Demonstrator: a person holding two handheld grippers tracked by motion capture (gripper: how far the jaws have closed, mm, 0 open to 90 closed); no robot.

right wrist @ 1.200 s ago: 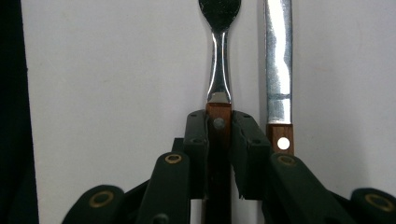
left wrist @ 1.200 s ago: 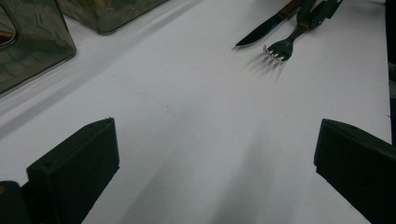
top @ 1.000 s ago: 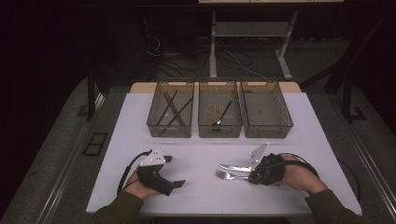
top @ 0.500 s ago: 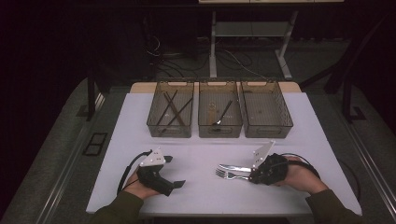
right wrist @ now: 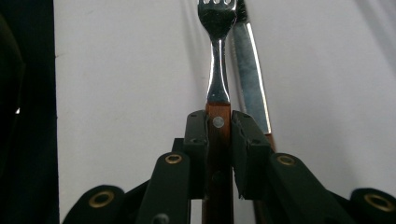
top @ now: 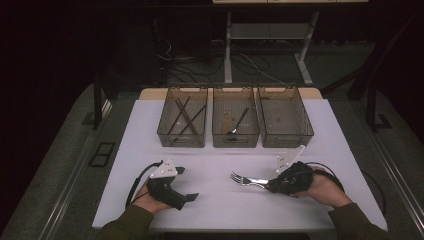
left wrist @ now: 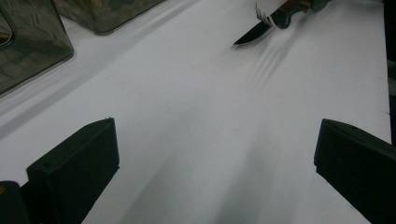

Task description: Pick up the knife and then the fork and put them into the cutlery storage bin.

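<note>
Left gripper (top: pixel 186 184): resting near the front edge of the table, left of centre, held by the left hand (top: pixel 150 200); jaws spread wide with nothing between them, just bare tabletop showing in the left gripper view (left wrist: pixel 210 140).

Right gripper (top: pixel 272 185): near the front edge too, right of centre, in the right hand (top: pixel 325 187); jaws clamped tight on the wooden handle of a fork (right wrist: pixel 218 70), one pad on each side of it.

Fork: sticking out of the right gripper with tines pointing toward the middle of the table (top: pixel 240 177); metal neck and tines clear of the jaws, rivet visible on the handle.

Knife (right wrist: pixel 250 65): lying flat on the table just beside the fork, blade roughly parallel to it, not gripped; blade tip also seen from the left gripper view (left wrist: pixel 250 35).

Table (top: pixel 220 210): white top, cutlery and both grippers along the front half.

Left bin (top: pixel 183 122): clear plastic, by the back edge, with a few dark chopstick-like sticks (top: pixel 185 117) crossed inside.

Middle bin (top: pixel 235 122): touching or just beside the left one, a spoon-like utensil (top: pixel 239 121) lying diagonal in it.

Right bin (top: pixel 284 122): last in the row by the back edge; contents too dim to make out.
</note>
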